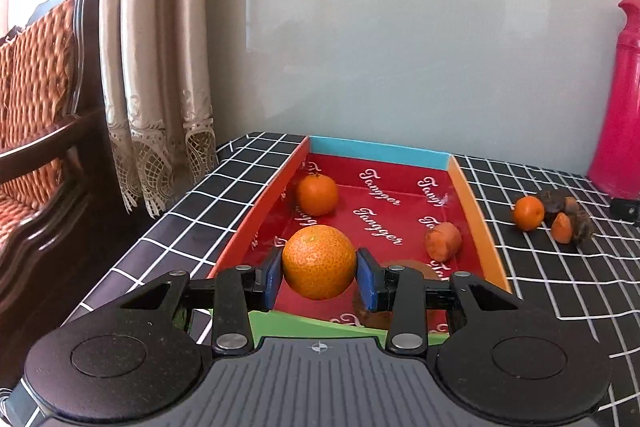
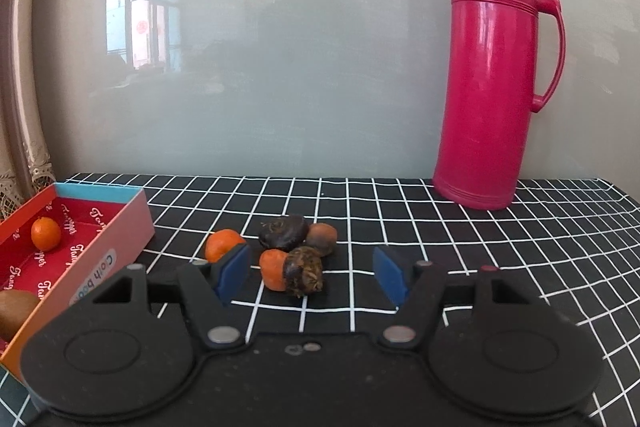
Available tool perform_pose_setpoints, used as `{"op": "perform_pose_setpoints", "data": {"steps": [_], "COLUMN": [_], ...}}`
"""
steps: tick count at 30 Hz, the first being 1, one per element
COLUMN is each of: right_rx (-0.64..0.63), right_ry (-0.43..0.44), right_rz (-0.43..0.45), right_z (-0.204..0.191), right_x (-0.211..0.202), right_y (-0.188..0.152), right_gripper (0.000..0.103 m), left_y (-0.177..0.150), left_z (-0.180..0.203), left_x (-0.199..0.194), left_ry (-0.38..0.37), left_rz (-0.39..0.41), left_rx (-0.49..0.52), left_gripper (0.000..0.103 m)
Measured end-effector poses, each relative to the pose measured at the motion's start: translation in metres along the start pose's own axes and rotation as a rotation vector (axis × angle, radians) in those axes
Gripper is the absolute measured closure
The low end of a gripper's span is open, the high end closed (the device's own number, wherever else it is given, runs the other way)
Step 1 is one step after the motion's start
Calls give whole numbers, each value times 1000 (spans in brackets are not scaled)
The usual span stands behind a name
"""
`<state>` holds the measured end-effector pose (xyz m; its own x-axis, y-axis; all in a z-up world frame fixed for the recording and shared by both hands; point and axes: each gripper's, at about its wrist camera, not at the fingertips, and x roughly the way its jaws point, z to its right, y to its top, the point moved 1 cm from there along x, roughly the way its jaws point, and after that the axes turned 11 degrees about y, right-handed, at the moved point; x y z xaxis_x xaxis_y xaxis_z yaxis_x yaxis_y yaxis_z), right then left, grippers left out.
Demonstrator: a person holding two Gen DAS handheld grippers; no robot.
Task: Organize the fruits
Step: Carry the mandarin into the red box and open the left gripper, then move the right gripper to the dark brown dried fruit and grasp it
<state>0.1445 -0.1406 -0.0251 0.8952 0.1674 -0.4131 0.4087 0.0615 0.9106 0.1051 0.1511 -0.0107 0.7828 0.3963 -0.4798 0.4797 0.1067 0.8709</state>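
Observation:
My left gripper point(image 1: 319, 273) is shut on a large orange point(image 1: 319, 261) and holds it above the near end of a red box point(image 1: 474, 223) with coloured walls. In the box lie a small orange point(image 1: 317, 194), a reddish fruit piece point(image 1: 442, 241) and a brown kiwi point(image 1: 404, 267), partly hidden behind the gripper. My right gripper point(image 2: 312, 277) is open and empty, just short of a cluster of fruit on the cloth: a small orange point(image 2: 222, 244), an orange piece point(image 2: 273, 269) and dark brown fruits point(image 2: 284, 231). The cluster also shows in the left wrist view point(image 1: 556, 217).
A tall pink thermos point(image 2: 496, 75) stands at the back right against the pale wall. The table has a black cloth with white grid point(image 2: 440, 247). The box point(image 2: 100, 255) lies left of my right gripper. Curtains point(image 1: 160, 67) and a wooden chair point(image 1: 40, 107) are off the table's left edge.

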Motion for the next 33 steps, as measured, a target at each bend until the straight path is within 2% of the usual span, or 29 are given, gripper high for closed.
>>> {"op": "perform_pose_setpoints", "data": {"steps": [6,11,12,13,15,18,20,25,33], "right_rx": [-6,-4,-3,-3,0,1,-1,-5,-7], "right_ry": [2,4,4,3,0,0,2,-3,7], "right_rz": [2,3,4,4,1,-1,-1,-3,-15], "right_z": [1,2,3,3,4,6,6,8,8], "right_x": [0,-1,-2,-2,-2,-2,-2,-2,3], "right_y": [0,1,1,1,0,0,-1,-2,-5], "right_gripper": [35,35,35,35,35,35,35,35,35], "left_y": [1,2,2,2,2,4,5,7,9], "left_z": [-2,-2,-2,-3,-2,3,4,5,-3], "left_x": [5,1,0,0,-4,-11,-14,-16,-14], "left_ry": [15,44,46,45,51,42,47,66,109], "left_rz": [-12,11,15,17,38,69,87,114,132], "left_rx": [-16,-15,-13,-16,-19,-1,-5,-5,-28], "left_gripper": [64,63,60,43,21,17,9,3,0]}}
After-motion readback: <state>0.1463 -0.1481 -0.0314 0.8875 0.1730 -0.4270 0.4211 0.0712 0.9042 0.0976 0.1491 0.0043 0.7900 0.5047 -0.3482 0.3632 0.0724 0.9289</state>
